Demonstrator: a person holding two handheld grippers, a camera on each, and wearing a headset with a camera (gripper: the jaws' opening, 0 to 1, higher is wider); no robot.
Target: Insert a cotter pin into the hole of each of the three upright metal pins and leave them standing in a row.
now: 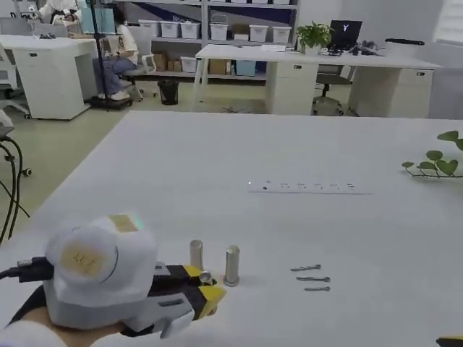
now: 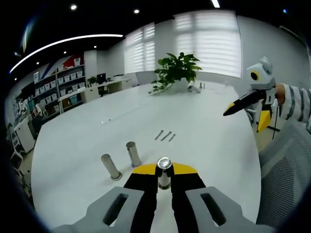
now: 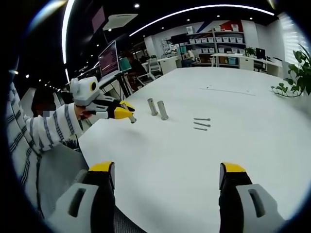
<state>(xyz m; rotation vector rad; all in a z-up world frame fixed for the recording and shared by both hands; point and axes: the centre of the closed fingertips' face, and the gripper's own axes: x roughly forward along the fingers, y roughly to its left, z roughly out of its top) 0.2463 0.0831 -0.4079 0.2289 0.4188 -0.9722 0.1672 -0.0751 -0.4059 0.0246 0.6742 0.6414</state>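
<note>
My left gripper (image 1: pixel 205 287) is at the table's near left, shut on a short metal pin (image 1: pixel 205 276); in its own view the pin (image 2: pixel 164 164) stands clamped between the yellow jaws of the left gripper (image 2: pixel 164 172). Just beyond it, two metal pins (image 1: pixel 196 254) (image 1: pixel 231 265) stand upright side by side. Three cotter pins (image 1: pixel 312 278) lie flat in a stack to the right of them. My right gripper (image 3: pixel 167 168) is open with nothing between its jaws, held off the table's near right; from there the left gripper (image 3: pixel 122 110), the upright pins (image 3: pixel 157 108) and the cotter pins (image 3: pixel 201 124) show.
A flush power strip (image 1: pixel 309 187) runs across the white table (image 1: pixel 217 166) farther back. A leafy sprig (image 1: pixel 436 163) lies at the right edge. Desks, shelves with bins and a seated person (image 1: pixel 116 58) are beyond the table.
</note>
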